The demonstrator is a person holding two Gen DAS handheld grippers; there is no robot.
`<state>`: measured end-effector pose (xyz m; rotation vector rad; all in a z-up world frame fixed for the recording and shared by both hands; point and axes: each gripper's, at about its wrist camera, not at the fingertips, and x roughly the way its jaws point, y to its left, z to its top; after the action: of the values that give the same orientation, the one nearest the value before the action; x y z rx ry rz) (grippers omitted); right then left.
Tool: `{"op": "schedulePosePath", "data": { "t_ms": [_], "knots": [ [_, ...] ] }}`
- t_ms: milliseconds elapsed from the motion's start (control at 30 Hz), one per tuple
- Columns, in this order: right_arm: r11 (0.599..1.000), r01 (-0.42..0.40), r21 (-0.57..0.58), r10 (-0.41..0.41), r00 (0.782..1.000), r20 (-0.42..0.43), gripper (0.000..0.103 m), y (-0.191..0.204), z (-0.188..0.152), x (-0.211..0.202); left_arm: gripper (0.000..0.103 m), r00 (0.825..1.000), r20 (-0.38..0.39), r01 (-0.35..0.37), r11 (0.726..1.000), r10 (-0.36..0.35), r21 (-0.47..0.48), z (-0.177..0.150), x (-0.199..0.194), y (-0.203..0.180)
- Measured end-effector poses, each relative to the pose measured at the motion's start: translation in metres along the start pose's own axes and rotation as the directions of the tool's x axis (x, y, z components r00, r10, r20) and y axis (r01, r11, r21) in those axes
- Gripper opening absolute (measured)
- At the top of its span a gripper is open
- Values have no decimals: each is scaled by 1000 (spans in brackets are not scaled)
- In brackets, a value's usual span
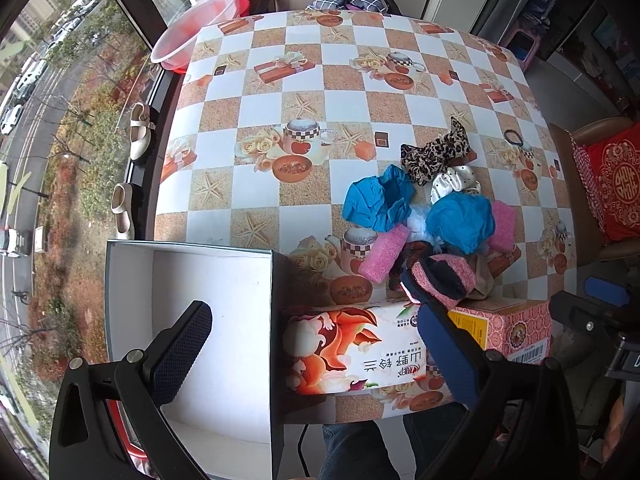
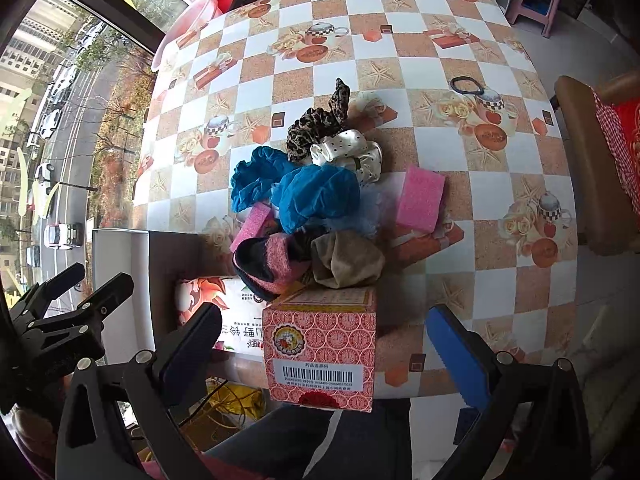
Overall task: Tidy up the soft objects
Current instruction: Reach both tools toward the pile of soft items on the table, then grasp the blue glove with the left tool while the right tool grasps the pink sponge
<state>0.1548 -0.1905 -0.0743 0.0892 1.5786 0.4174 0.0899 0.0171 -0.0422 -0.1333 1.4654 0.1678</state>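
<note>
A heap of soft things lies on the checked tablecloth: a leopard-print scrunchie (image 2: 320, 122), a white dotted scrunchie (image 2: 352, 152), two blue cloths (image 2: 316, 196), pink sponges (image 2: 420, 198), a pink and navy knit piece (image 2: 268, 266) and a tan scrunchie (image 2: 346, 260). In the left wrist view the heap sits right of centre, with a blue cloth (image 1: 378, 200) and a pink sponge (image 1: 384, 254). An open white box (image 1: 188, 320) stands at the near left. My left gripper (image 1: 316, 346) is open, over the box's edge. My right gripper (image 2: 328, 344) is open, behind the pink carton (image 2: 320, 344).
A flowered tissue pack (image 1: 352, 352) and the pink carton (image 1: 512, 328) lie at the table's near edge. A black hair tie (image 2: 466, 85) sits far right. A pink basin (image 1: 192, 30) is at the far left corner. A chair with a red cushion (image 1: 612, 184) stands on the right.
</note>
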Motion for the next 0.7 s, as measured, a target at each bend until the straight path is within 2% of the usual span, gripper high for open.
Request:
{"op": "schedulePosePath", "data": {
  "t_ms": [100, 200, 367, 467, 600, 700],
  "knots": [
    [1000, -10, -15, 9, 1000, -18, 103, -12, 18, 9, 103, 999, -17, -47, 999, 47, 7, 21, 16, -6],
    [1000, -1, -11, 1, 999, -34, 103, -30, 38, 21, 103, 1000, -12, -28, 1000, 28, -3, 49, 36, -10],
    [998, 41, 52, -37, 997, -65, 103, -73, 65, 51, 103, 997, -75, -25, 999, 23, -25, 86, 77, -19],
    [991, 67, 113, -57, 994, -93, 103, -99, 76, 74, 103, 993, -117, -17, 999, 13, -31, 99, 101, -29],
    [981, 61, 185, -39, 992, -117, 103, -121, 85, 104, 103, 988, -152, -10, 999, 5, -30, 107, 127, -41],
    [975, 75, 209, -46, 989, -137, 103, -128, 90, 126, 103, 980, -195, -34, 999, 30, -17, 109, 147, -48]
  ]
}}
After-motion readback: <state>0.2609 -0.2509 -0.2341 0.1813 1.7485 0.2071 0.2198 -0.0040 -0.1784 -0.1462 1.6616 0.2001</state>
